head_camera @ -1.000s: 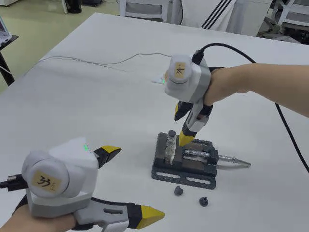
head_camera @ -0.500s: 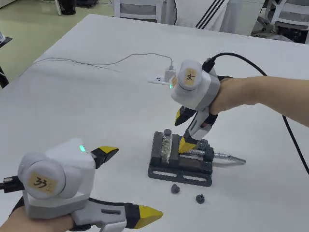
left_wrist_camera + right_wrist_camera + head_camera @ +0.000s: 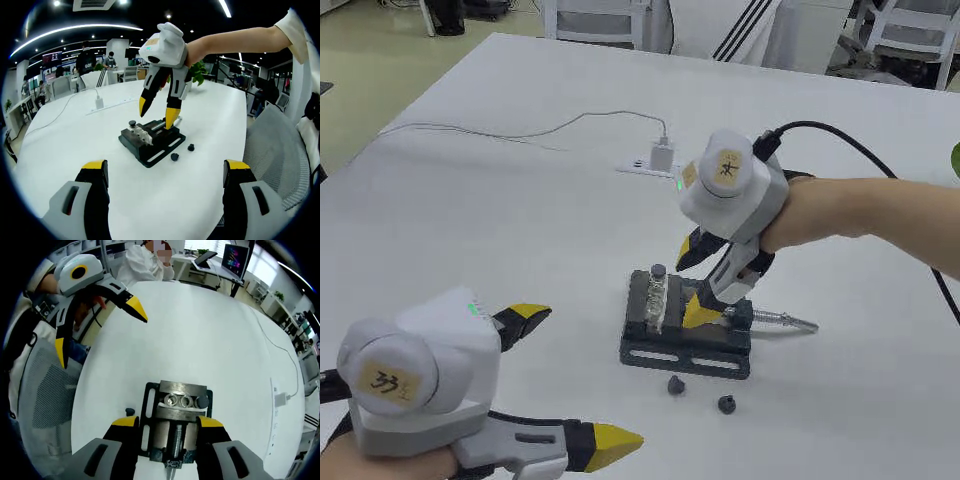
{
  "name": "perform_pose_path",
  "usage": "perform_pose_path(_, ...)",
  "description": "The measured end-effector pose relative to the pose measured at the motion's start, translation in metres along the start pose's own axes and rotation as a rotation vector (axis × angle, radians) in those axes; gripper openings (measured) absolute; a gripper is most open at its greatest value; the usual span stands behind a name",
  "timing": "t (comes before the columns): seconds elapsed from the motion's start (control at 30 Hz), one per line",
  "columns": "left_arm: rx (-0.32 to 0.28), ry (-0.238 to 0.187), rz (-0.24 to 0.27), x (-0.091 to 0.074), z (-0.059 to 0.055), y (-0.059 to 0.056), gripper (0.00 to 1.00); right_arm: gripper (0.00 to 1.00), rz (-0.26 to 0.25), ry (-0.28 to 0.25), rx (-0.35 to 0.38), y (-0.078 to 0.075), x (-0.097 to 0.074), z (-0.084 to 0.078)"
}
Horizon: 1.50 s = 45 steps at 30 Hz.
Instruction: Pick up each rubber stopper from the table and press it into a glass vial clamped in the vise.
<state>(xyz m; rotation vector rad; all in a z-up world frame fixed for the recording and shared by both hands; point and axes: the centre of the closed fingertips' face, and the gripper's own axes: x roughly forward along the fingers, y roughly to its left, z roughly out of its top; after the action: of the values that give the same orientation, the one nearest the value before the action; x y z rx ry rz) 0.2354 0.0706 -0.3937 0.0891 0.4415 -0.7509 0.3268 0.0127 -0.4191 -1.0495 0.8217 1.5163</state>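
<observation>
Holds the right gripper (image 3: 692, 282) over the vise (image 3: 672, 352), jaws spread and empty. Has the lower yellow tip down beside the screw (image 3: 782, 320) and the upper tip raised above the vials (image 3: 656, 300); cannot tell whether the lower tip touches the vise. Looks, in the right gripper view, straight down on the vise between those jaws.

Holds the left gripper (image 3: 578, 377) low toward the table's near edge, on the left, well apart from the vise. Jaws wide open with nothing between them, tips aimed toward the vise.

Finds the vise on the white table (image 3: 500, 220), well in from the far and left edges. Clamps three vials upright in a row. Shows a seated stopper (image 3: 659, 270) in the vial at the far end of the row; the other two mouths open.

Has a loose stopper (image 3: 675, 384) lying on the table just beside the vise's base, on the side facing the near edge, and a second loose stopper (image 3: 726, 404) near it, a little farther toward the near and right edges. Both clear of the vise and of each other.

Toward the far edge, a power strip (image 3: 645, 165) with a white charger (image 3: 661, 156) plugged in, and a thin cable (image 3: 520, 132) running from it toward the left edge.
</observation>
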Motion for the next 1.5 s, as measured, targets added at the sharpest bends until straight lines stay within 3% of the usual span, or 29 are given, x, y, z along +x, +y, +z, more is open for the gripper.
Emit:
perform_pose_path(0.13, 0.000, -0.002, 0.001, -0.001, -0.001, -0.002, 0.95, 0.40, -0.004, -0.045, 0.035, 0.009, -0.001, 0.001)
perform_pose_path(0.37, -0.001, -0.004, -0.001, -0.002, -0.003, -0.005, 0.94, 0.36, 0.004, -0.070, 0.064, 0.019, 0.002, -0.005)
perform_pose_path(0.57, -0.008, -0.007, -0.001, -0.002, -0.004, -0.007, 0.94, 0.33, 0.023, -0.097, 0.073, 0.034, 0.010, 0.001)
perform_pose_path(0.93, -0.022, -0.008, 0.004, -0.005, -0.009, -0.008, 0.94, 0.27, 0.075, -0.076, 0.087, 0.052, 0.031, -0.005)
perform_pose_path(1.1, -0.028, -0.008, 0.006, -0.005, -0.011, -0.007, 0.94, 0.21, 0.119, -0.028, 0.101, 0.059, 0.043, -0.017)
perform_pose_path(1.5, -0.038, -0.002, 0.012, -0.007, -0.015, -0.005, 0.94, 0.13, 0.129, -0.026, 0.139, 0.060, 0.059, -0.016)
